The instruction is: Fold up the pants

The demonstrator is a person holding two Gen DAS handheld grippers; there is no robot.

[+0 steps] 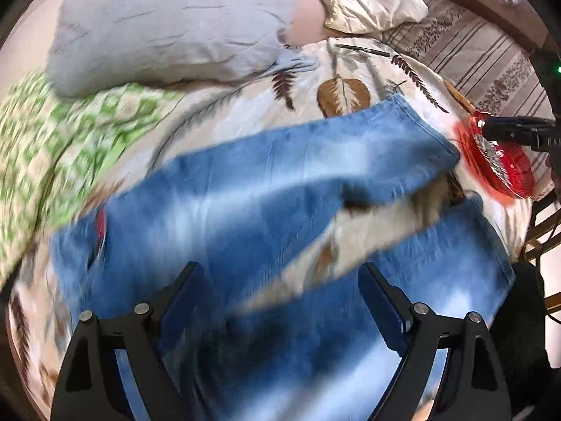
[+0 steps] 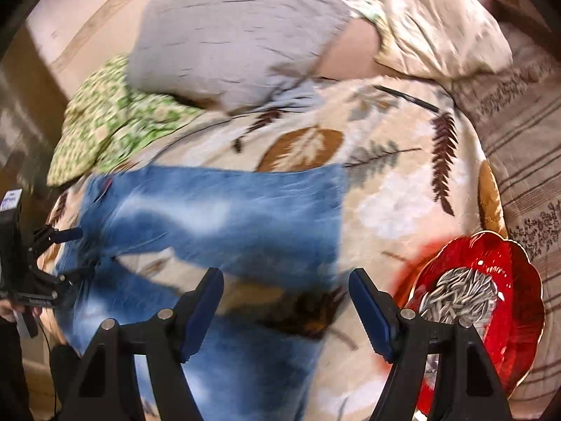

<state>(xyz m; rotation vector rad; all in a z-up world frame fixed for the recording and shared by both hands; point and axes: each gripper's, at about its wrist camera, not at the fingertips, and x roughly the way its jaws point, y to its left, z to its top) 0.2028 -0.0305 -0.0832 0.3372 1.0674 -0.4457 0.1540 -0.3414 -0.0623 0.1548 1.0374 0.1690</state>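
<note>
Both sets of jaws stand wide apart and grip nothing: the left gripper (image 1: pixel 280 291) hangs over the waist end of the jeans (image 1: pixel 266 189), while the right gripper (image 2: pixel 285 296) hovers near the leg ends, probably so each can take one end for a fold. Spread flat on the leaf-print bedspread (image 2: pixel 385 189), the jeans lie with legs splayed, below the green cloth (image 2: pixel 112 122) and grey pillow (image 2: pixel 228 38), and clear of the red dish (image 2: pixel 505 273) of seeds at the right. Blur smears the denim, and the near leg is cut off behind the fingers.
</note>
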